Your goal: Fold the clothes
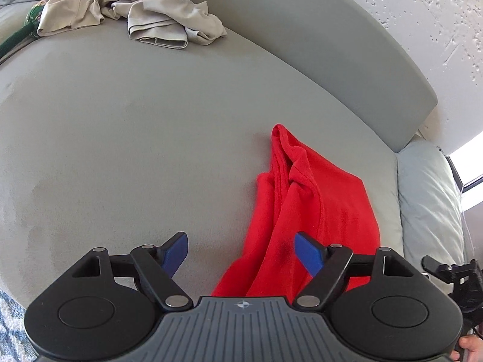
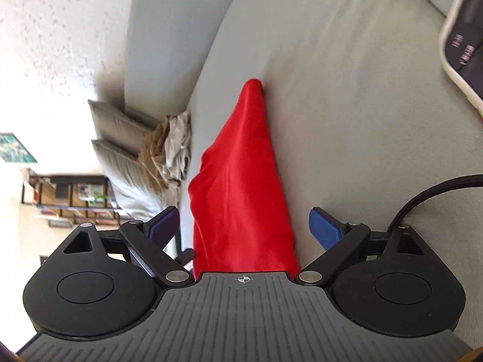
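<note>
Cloth first: in the left wrist view the red garment (image 1: 308,211) lies bunched on the grey couch (image 1: 151,135), its long axis running away from the camera and its narrow end pointing at the backrest. The left gripper (image 1: 241,253) is spread, pinching nothing — its right pad over the cloth. Tan clothes (image 1: 135,15) lie well apart. In the right wrist view the garment (image 2: 241,187) runs between the spread fingers of the right gripper (image 2: 244,229), unpinched. Best, I judge: take two near corners and pull flat before folding.

We see a plain red garment (image 1: 314,211) on a grey couch (image 1: 135,135), beige clothes (image 1: 151,15) behind, and blue fingertips (image 1: 308,253).
</note>
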### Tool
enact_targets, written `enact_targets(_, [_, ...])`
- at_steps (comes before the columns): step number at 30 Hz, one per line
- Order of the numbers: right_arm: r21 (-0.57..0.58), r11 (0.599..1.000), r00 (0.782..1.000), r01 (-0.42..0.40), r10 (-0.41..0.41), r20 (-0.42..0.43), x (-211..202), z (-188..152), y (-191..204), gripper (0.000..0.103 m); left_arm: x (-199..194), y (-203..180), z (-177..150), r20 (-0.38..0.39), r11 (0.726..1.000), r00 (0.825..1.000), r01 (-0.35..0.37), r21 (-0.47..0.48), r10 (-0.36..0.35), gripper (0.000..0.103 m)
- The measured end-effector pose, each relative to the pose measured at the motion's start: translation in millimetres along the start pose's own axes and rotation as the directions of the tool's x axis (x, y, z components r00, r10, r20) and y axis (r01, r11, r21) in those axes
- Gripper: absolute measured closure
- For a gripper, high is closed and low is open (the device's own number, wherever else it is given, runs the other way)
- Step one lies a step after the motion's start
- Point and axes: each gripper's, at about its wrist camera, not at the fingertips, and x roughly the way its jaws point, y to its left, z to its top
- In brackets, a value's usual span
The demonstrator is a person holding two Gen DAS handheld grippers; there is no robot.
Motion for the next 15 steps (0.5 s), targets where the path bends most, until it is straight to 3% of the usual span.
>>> enact_targets(3, [-0.018,1.0,1.0,0.006,-0.006,-0.005,11.6,4.8,4.3,0.011,0.1,5.2,-0.3,-0.023,1.0,1.0,0.017,-0.018,-0.018,0.026])
enact_targets(5, [0.146,0.984,0.994,-0.105,0.101,0.04,5.4,9.5,-12.6,0.011,0.5,5.6,-2.3,-0.034,1.0,0.999,0.011,-0.014,-0.011,0.026])
enact_targets(6, [0.281,0.94,0.981,-0.193,0.177,0.081,1.6,7.6,-24.2,0.01,0.0,5.3,-3.5,-0.035,1.0,0.999,0.011,-0.009,-0.011,0.026])
enact_targets(8, [0.534,0.772,0.938,-0.346,0.288,0.192,-8.2,-2.9,-44.9,0.008,-1.4,4.1,-4.8,-0.038,1.0,0.999,0.024,-0.004,-0.024,0.026])
enact_targets(9, [0.574,0.737,0.934,-0.357,0.277,0.225,-16.7,-8.8,-44.2,0.006,-1.9,3.9,-5.0,-0.037,1.0,0.999,0.028,-0.002,-0.028,0.025])
enact_targets(11, [0.606,0.712,0.934,-0.354,0.232,0.272,-35.2,-18.7,-37.1,0.0,-2.2,3.7,-5.6,-0.038,0.999,0.999,0.035,0.004,-0.035,0.025])
enact_targets(15, [0.482,0.82,0.946,-0.307,0.207,0.25,-34.7,-4.3,-21.3,0.0,-1.1,2.8,-6.2,-0.039,0.999,0.998,0.046,0.002,-0.046,0.025])
